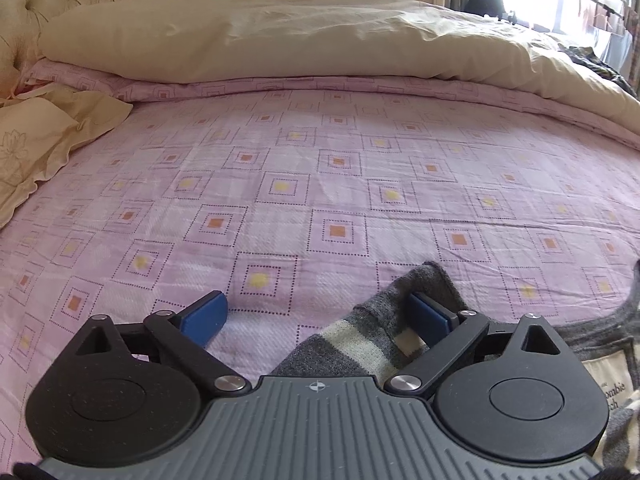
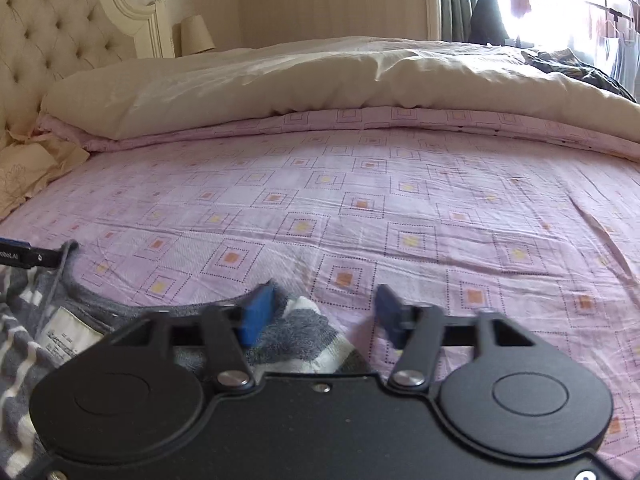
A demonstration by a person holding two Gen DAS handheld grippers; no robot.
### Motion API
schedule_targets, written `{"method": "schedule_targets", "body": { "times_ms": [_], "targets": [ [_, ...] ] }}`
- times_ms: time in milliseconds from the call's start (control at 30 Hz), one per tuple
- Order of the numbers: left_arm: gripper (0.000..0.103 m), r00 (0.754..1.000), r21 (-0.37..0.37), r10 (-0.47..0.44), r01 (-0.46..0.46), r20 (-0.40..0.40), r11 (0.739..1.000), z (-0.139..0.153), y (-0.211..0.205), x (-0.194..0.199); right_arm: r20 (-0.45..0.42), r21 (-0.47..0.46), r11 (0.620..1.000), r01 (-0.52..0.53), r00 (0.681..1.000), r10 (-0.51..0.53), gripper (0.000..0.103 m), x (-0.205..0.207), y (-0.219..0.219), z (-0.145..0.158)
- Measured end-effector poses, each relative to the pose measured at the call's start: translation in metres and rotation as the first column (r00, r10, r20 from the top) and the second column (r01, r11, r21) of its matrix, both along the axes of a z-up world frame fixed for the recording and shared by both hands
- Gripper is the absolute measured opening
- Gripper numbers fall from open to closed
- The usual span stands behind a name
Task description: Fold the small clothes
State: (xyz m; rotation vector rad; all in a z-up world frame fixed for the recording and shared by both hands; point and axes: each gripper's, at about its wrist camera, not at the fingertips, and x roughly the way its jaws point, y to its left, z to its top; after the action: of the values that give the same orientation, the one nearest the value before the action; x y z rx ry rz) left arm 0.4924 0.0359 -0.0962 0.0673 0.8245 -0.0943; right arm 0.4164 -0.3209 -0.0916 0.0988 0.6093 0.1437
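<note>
A grey and white striped garment lies on the pink patterned bedsheet. Its white neck label shows at the lower right. My left gripper is open, low over one shoulder of the garment; the cloth bunches against its right blue pad. In the right wrist view the same garment lies at lower left, with its label. My right gripper is open over the other shoulder, its left pad on the cloth. The left gripper's finger shows at the left edge.
A cream duvet is rolled back across the far side of the bed. A cream pillow and tufted headboard are at the left. Dark clothes lie at the far right by the window. A lamp stands behind.
</note>
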Motion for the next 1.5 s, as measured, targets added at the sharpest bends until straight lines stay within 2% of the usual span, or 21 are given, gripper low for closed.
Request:
{"method": "schedule_targets", "body": {
  "times_ms": [33, 100, 167, 267, 367, 567, 733, 933, 1067, 1233, 1333, 1500],
  "targets": [
    [0.095, 1.000, -0.030, 0.001, -0.002, -0.008, 1.000, 0.004, 0.003, -0.003, 0.015, 0.034, 0.999, 0.007, 1.000, -0.008, 0.085, -0.007, -0.005, 0.006],
    [0.097, 1.000, -0.140, -0.017, 0.016, -0.003, 0.990, 0.015, 0.015, -0.014, 0.037, 0.078, 0.997, 0.019, 0.999, -0.022, 0.085, -0.023, -0.012, 0.021],
    [0.097, 1.000, -0.198, -0.018, 0.022, 0.020, 0.980, 0.028, 0.024, -0.035, 0.070, 0.104, 0.994, 0.020, 0.997, -0.027, 0.087, -0.047, -0.015, 0.037],
    [0.097, 0.998, -0.183, -0.006, 0.016, 0.056, 0.983, 0.046, 0.031, -0.071, 0.089, 0.109, 0.994, -0.011, 0.996, 0.001, 0.092, -0.089, -0.013, 0.054],
    [0.097, 0.998, -0.204, -0.013, 0.025, 0.062, 0.979, 0.060, 0.041, -0.111, 0.088, 0.102, 0.993, -0.054, 0.995, 0.045, 0.093, -0.133, -0.004, 0.065],
    [0.097, 0.996, -0.190, -0.051, 0.064, 0.074, 0.980, 0.072, 0.058, -0.192, 0.045, 0.113, 0.991, -0.073, 0.997, 0.068, 0.094, -0.219, 0.013, 0.068],
    [0.097, 0.993, -0.199, -0.103, 0.112, 0.054, 0.974, 0.061, 0.066, -0.258, 0.007, 0.161, 0.986, -0.040, 0.999, 0.039, 0.094, -0.284, 0.020, 0.054],
    [0.096, 0.990, -0.255, -0.139, 0.135, 0.002, 0.957, 0.038, 0.070, -0.333, -0.052, 0.187, 0.982, 0.012, 0.999, -0.002, 0.094, -0.351, 0.030, 0.030],
    [0.096, 0.988, -0.277, -0.156, 0.148, -0.006, 0.950, 0.020, 0.069, -0.355, -0.066, 0.202, 0.979, 0.025, 0.998, -0.012, 0.094, -0.375, 0.037, 0.018],
    [0.086, 0.993, -0.323, -0.122, 0.114, -0.004, 0.939, 0.005, 0.073, -0.345, -0.066, 0.203, 0.977, 0.059, 0.997, -0.046, 0.092, -0.368, 0.032, 0.006],
    [0.084, 0.994, -0.335, -0.108, 0.102, 0.001, 0.937, 0.005, 0.075, -0.339, -0.090, 0.228, 0.972, 0.061, 0.995, -0.041, 0.077, -0.367, 0.032, -0.004],
    [0.061, 0.998, -0.317, -0.063, 0.065, 0.015, 0.946, 0.004, 0.080, -0.344, -0.103, 0.226, 0.972, 0.060, 0.994, -0.038, 0.058, -0.371, 0.038, -0.014]
  ]
}}
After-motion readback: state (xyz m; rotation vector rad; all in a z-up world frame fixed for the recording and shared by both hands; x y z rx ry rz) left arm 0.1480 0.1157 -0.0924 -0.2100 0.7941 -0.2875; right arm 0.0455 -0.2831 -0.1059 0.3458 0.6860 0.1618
